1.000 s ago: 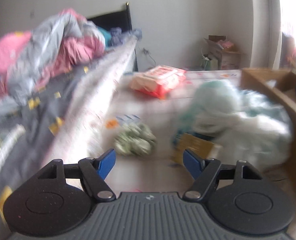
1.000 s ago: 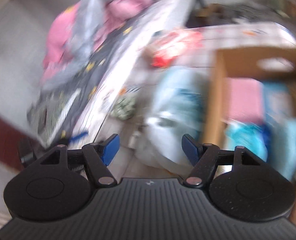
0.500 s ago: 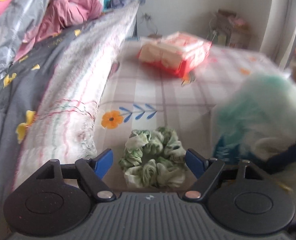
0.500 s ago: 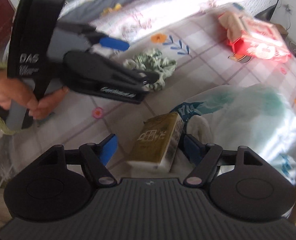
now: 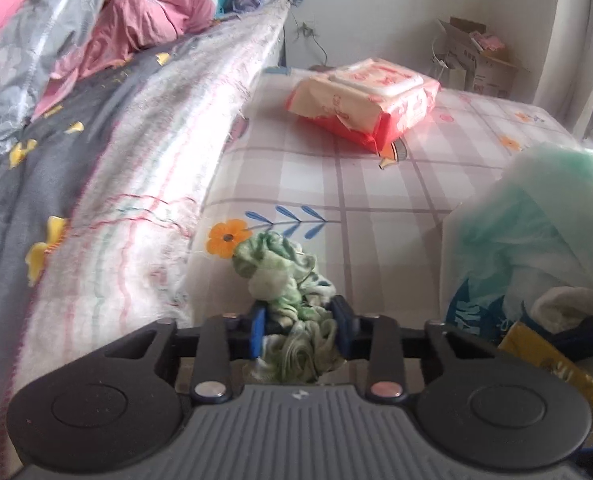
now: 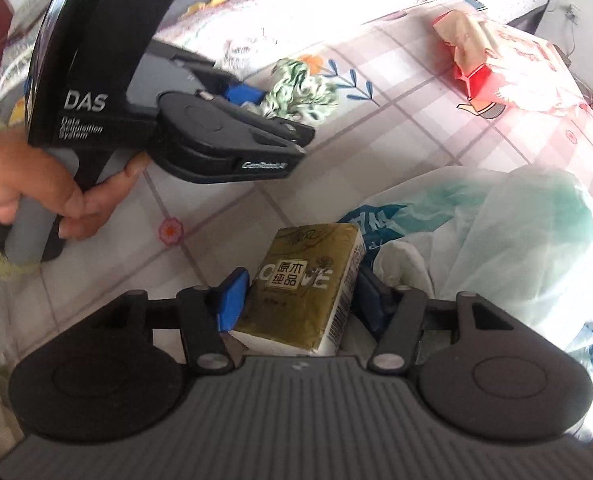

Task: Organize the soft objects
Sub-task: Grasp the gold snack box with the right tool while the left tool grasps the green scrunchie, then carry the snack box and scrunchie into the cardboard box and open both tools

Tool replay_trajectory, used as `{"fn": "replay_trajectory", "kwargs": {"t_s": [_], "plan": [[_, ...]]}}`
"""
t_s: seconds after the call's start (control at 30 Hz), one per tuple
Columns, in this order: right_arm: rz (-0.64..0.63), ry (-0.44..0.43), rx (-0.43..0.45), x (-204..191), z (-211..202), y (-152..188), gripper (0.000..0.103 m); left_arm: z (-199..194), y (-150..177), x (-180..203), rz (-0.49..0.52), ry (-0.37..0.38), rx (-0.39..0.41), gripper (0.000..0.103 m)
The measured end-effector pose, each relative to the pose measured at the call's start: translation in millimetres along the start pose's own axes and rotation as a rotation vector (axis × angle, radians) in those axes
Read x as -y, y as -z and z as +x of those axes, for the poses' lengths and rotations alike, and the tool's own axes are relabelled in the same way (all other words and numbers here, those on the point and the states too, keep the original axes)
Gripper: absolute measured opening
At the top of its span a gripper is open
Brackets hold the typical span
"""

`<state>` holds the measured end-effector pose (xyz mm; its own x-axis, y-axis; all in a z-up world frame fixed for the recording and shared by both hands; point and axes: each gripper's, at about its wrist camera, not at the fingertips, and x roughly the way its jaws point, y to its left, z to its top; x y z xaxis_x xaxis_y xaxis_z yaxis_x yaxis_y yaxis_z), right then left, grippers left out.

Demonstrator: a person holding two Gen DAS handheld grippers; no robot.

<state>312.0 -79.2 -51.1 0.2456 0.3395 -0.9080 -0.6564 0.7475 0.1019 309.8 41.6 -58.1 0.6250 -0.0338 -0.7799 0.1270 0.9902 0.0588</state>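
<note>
My left gripper (image 5: 299,326) is shut on a green and white scrunchie (image 5: 284,276) on the checked bed sheet (image 5: 360,184). The right wrist view shows the same scrunchie (image 6: 302,88) held in the left gripper (image 6: 256,98). My right gripper (image 6: 300,300) is shut on an olive-gold tissue pack (image 6: 304,280), which lies against a white and teal plastic bag (image 6: 496,232). The pack's corner (image 5: 552,364) and the bag (image 5: 536,248) also show in the left wrist view at the right.
A red and white wipes pack (image 5: 362,96) lies farther back on the sheet, also seen in the right wrist view (image 6: 508,64). A grey flowered quilt (image 5: 36,168) and pink bedding (image 5: 144,28) are heaped on the left. A cardboard box (image 5: 476,56) stands by the far wall.
My left gripper moved in over the scrunchie and closed on it. My right gripper closed on the tissue pack, which was between its open fingers half a second ago.
</note>
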Motion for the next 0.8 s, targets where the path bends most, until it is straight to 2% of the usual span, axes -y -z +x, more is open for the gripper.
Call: {"fn": "replay_trajectory", "kwargs": {"t_s": [0.27, 0.43, 0.53, 0.67, 0.8], "plan": [[0.079, -0.067, 0.132, -1, -55, 19, 0.056, -66, 4, -7, -0.029, -0.004, 0.082, 0.03], [0.189, -0.108, 0.258, 7, -108, 54, 0.056, -119, 8, 1, -0.044, 0.042, 0.157, 0.03], [0.31, -0.112, 0.335, 28, -149, 90, 0.056, -146, 10, 18, -0.023, 0.082, 0.198, 0.03], [0.481, -0.025, 0.446, 64, -209, 161, 0.057, -169, 13, 52, 0.035, 0.152, 0.224, 0.03], [0.642, 0.056, 0.468, 97, -247, 241, 0.057, -179, 19, 92, 0.096, 0.217, 0.226, 0.03]]}}
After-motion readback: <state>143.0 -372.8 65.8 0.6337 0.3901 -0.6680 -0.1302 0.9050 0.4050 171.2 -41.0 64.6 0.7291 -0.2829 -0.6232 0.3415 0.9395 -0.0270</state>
